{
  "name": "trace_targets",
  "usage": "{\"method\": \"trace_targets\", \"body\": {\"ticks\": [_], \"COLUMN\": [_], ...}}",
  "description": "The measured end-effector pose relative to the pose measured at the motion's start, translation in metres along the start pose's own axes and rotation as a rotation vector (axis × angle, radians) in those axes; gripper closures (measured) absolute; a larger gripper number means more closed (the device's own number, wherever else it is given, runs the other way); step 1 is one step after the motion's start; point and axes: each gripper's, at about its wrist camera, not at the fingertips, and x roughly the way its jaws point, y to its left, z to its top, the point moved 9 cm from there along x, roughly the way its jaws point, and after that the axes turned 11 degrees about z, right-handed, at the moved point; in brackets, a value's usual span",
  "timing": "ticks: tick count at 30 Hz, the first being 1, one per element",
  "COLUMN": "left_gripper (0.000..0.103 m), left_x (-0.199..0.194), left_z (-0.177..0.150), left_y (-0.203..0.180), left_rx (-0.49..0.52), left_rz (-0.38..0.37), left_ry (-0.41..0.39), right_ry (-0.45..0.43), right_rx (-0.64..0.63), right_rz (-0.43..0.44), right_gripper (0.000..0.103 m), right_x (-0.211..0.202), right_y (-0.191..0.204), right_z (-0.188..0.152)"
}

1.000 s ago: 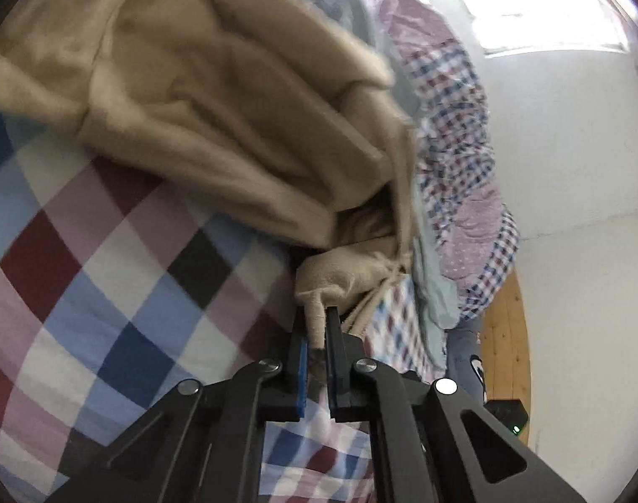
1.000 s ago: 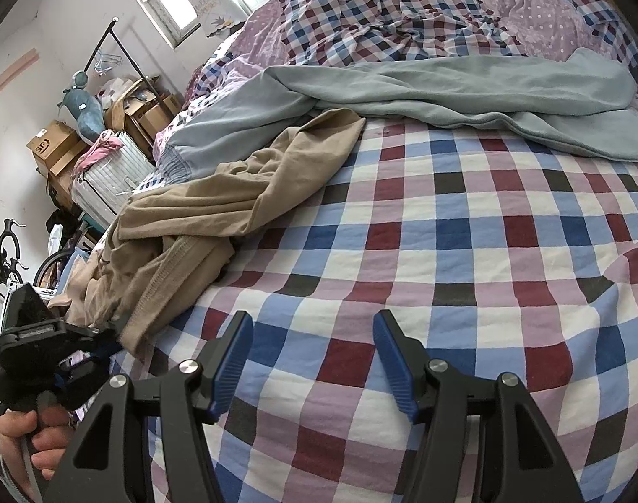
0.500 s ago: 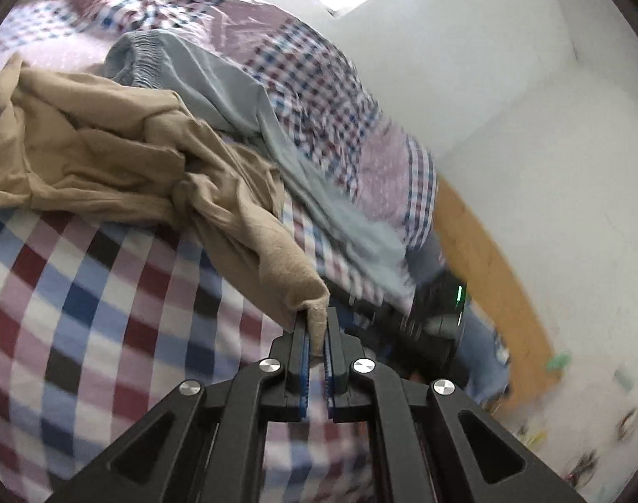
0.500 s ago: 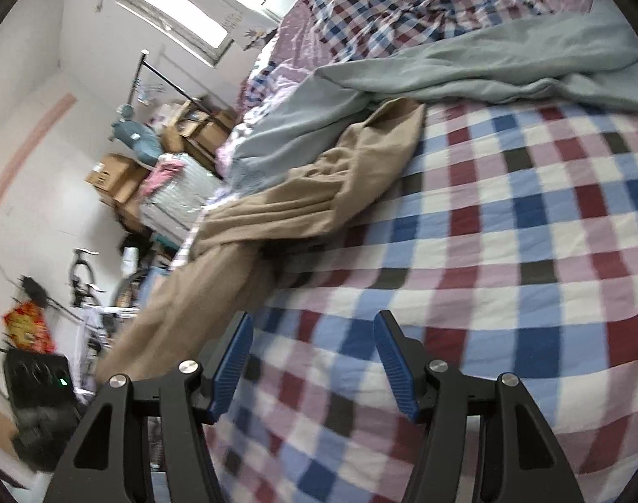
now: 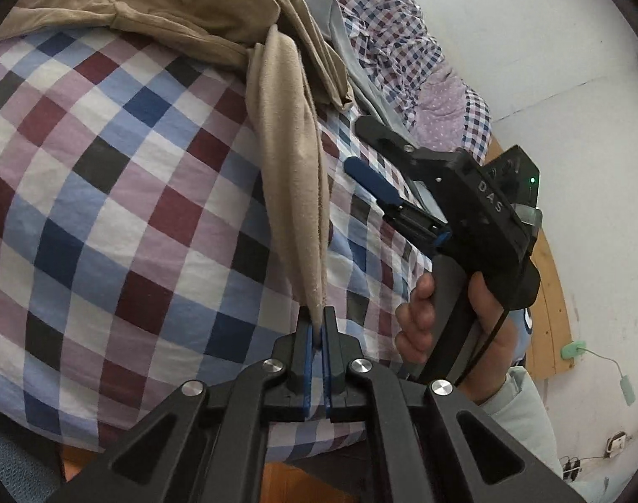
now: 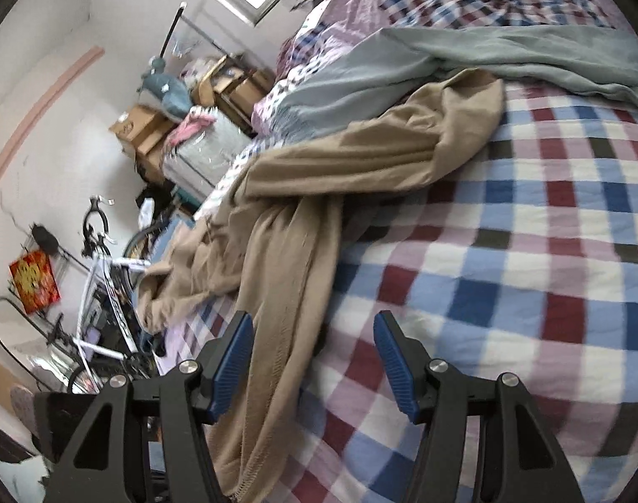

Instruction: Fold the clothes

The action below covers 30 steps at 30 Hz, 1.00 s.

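The left hand-held gripper [image 5: 317, 335] pinches a hem of the beige garment [image 6: 360, 159], stretching it off the bed's [image 5: 109, 193] near edge so the right hand-held gripper [image 6: 312, 360], jaws wide, can take another part.

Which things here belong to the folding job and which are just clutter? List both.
Part of the job:
- beige garment, pinched by the shut left gripper
- grey-green garment, lying further up the bed
- right gripper, open beside the beige cloth
- checked bedspread, the work surface

Just lying about:
- bicycle
- cardboard boxes
- red poster
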Motion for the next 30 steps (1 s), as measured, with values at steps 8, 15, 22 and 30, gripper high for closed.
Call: {"method": "trace_targets", "body": {"ticks": [8,15,22,30], "left_gripper": [0.101,0.101,0.101,0.101], "left_x": [0.006,0.007,0.001,-0.027], "left_z": [-0.006,-0.002,0.005,0.013], "left_y": [0.016,0.022,0.021,0.034], "left_rx": [-0.037,-0.073,-0.095,-0.13], "left_rz": [0.003,-0.001,-0.012,-0.027], "left_ry": [0.013,0.009,-0.042,-0.128], "right_ry": [0.014,-0.035,-0.121,-0.064], "right_rx": [-0.041,-0.041,-0.017,-0.059], "right_rz": [-0.042,-0.023,-0.018,-0.015], "right_gripper": [0.039,0.1,0.103,0.101], "right_x": [0.026,0.021,-0.02,-0.045], "right_y": [0.005,0.01,0.02,0.042], "right_z": [-0.009,-0.002,0.001,-0.037]}}
